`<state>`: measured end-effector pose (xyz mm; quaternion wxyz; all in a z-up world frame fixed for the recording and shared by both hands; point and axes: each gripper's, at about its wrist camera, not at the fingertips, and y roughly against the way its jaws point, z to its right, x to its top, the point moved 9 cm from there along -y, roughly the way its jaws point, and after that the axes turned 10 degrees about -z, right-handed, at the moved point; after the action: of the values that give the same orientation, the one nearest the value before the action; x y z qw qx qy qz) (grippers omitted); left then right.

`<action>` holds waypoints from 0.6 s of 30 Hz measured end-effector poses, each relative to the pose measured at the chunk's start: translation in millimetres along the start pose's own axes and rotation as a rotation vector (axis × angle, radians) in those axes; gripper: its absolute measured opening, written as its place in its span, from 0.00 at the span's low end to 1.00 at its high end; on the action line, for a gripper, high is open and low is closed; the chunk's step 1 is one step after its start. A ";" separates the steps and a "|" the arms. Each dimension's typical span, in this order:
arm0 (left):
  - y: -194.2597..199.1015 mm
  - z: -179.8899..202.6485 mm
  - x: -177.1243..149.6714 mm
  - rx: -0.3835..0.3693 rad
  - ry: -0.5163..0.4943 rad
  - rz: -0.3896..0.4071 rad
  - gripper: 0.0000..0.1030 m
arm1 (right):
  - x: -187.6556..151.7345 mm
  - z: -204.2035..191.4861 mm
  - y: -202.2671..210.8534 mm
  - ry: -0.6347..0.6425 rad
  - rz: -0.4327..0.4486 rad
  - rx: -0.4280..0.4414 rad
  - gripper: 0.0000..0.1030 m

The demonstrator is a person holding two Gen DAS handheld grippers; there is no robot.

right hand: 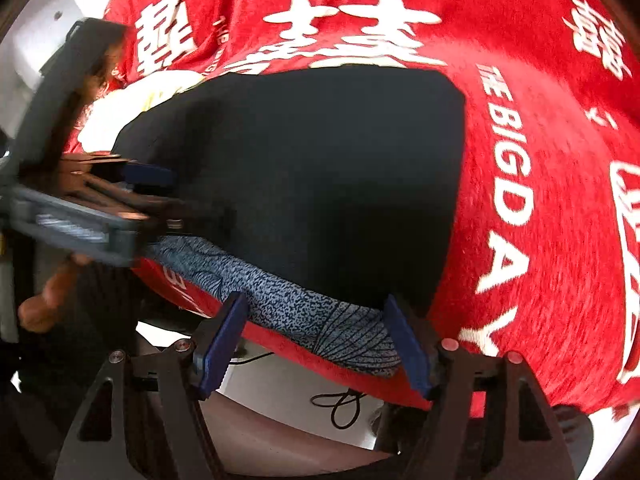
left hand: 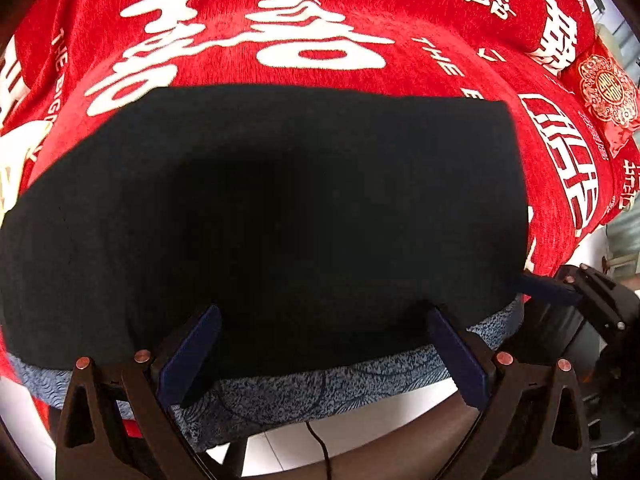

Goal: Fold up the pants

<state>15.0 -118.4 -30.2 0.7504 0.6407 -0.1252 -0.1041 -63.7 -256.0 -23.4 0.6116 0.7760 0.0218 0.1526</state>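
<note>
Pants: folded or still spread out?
Folded. The pants lie as one compact black block with straight edges and squared corners on the red blanket; no separate legs or waistband show. How many folds, cannot tell.

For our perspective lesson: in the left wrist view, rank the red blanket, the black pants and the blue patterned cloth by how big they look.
1 and 2. red blanket and black pants: similar spread, and the pants lie nearer the camera, so unranked.
3. blue patterned cloth: only a strip shows below the pants.
</note>
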 end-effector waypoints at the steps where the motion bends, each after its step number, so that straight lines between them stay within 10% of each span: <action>1: 5.3 -0.9 -0.7 0.007 0.003 0.012 1.00 | -0.1 -1.9 4.8 0.011 0.002 -0.004 0.73; 18: 16.0 -16.2 -12.3 0.028 -0.002 0.087 1.00 | 85.5 9.8 22.2 0.034 0.104 -0.050 0.75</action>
<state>8.5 -96.9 -17.5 0.7450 0.6449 -0.1553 -0.0703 17.0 -252.0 13.8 0.6216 0.7578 -0.0121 0.1981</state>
